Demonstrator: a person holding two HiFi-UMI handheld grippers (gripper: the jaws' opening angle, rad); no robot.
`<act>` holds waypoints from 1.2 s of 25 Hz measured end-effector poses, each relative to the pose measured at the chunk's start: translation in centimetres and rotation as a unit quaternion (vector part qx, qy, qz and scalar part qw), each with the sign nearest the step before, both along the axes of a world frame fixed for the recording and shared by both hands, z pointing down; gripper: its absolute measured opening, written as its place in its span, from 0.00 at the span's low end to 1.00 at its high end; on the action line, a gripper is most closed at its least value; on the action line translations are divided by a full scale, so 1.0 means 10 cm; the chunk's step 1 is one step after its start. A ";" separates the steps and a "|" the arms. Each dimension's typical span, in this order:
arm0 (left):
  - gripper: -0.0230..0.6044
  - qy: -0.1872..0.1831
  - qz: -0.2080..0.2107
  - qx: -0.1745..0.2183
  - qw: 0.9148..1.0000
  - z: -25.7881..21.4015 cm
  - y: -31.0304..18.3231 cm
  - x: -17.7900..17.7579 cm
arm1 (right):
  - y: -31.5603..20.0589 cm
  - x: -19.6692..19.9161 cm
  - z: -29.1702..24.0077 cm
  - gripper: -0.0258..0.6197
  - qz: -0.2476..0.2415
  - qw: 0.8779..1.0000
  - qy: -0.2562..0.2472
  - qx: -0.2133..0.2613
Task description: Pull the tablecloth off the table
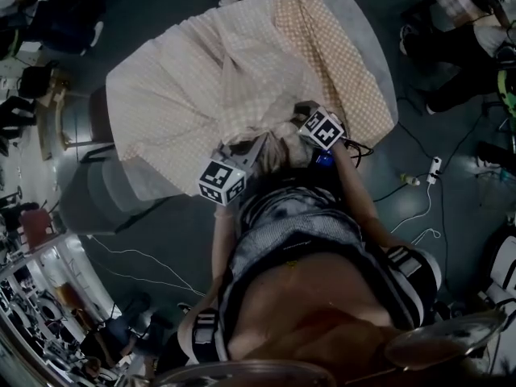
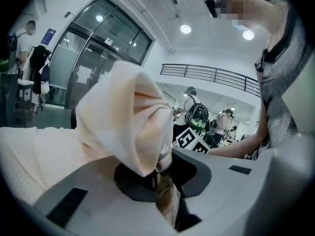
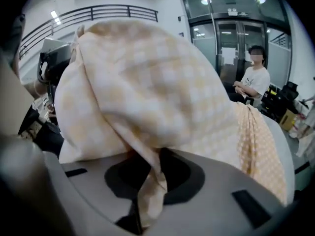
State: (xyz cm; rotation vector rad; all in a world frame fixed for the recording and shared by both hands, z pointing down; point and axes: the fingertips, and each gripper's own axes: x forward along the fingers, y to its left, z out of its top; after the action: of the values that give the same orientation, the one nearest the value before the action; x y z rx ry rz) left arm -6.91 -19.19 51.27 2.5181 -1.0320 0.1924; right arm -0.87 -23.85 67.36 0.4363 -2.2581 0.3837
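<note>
Dim hall, dark floor with cables, people seated round the edges. Head view: grey table ahead of me, its long axis running from near-left to far-right, the checked tablecloth covering most of it, with only the far-right rim bare. The cloth is gathered into a bunch at the near edge, just in front of my body. My left gripper and right gripper sit close side by side on that bunch, the right a little farther in over the table. The rest of the cloth lies away from me, beyond both claws, so I judge the pull has to come back toward my body. Left gripper view: the jaws of the left gripper are nearly together, clamped on a thin fold of the tablecloth, which balloons above them. Right gripper view: the jaws of the right gripper are pinched on a hanging strip of the tablecloth, with more cloth draped over the table beyond. Both grips look narrow, so slipping is the risk.
</note>
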 end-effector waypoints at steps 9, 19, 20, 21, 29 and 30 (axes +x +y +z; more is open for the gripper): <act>0.11 -0.005 -0.010 0.001 1.000 -0.01 0.01 -0.08 | 0.01 -0.33 -0.66 0.14 0.009 0.989 -0.148 -0.025; 0.12 -0.062 -0.009 0.023 0.998 -0.01 -0.06 0.12 | 0.25 -0.47 -1.44 0.14 -0.014 0.963 -0.266 -0.042; 0.12 -0.064 -0.012 0.026 0.998 -0.01 -0.07 0.15 | 0.27 -0.46 -1.48 0.14 -0.010 0.960 -0.277 -0.046; 0.12 -0.063 -0.016 0.026 0.998 0.00 -0.07 0.17 | 0.28 -0.43 -1.51 0.14 -0.005 0.956 -0.288 -0.051; 0.12 -0.068 -0.059 0.022 0.996 -0.10 -0.05 0.26 | 0.35 -0.28 -1.74 0.14 -0.024 0.945 -0.320 -0.066; 0.12 -0.071 -0.063 0.024 0.995 -0.11 -0.05 0.27 | 0.34 -0.27 -1.75 0.14 -0.032 0.945 -0.318 -0.064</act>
State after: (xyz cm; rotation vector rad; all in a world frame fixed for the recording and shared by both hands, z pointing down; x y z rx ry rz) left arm -4.16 -19.67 50.14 2.5014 -1.2599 0.3172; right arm -3.56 -20.42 49.85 0.1806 -2.8371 0.7132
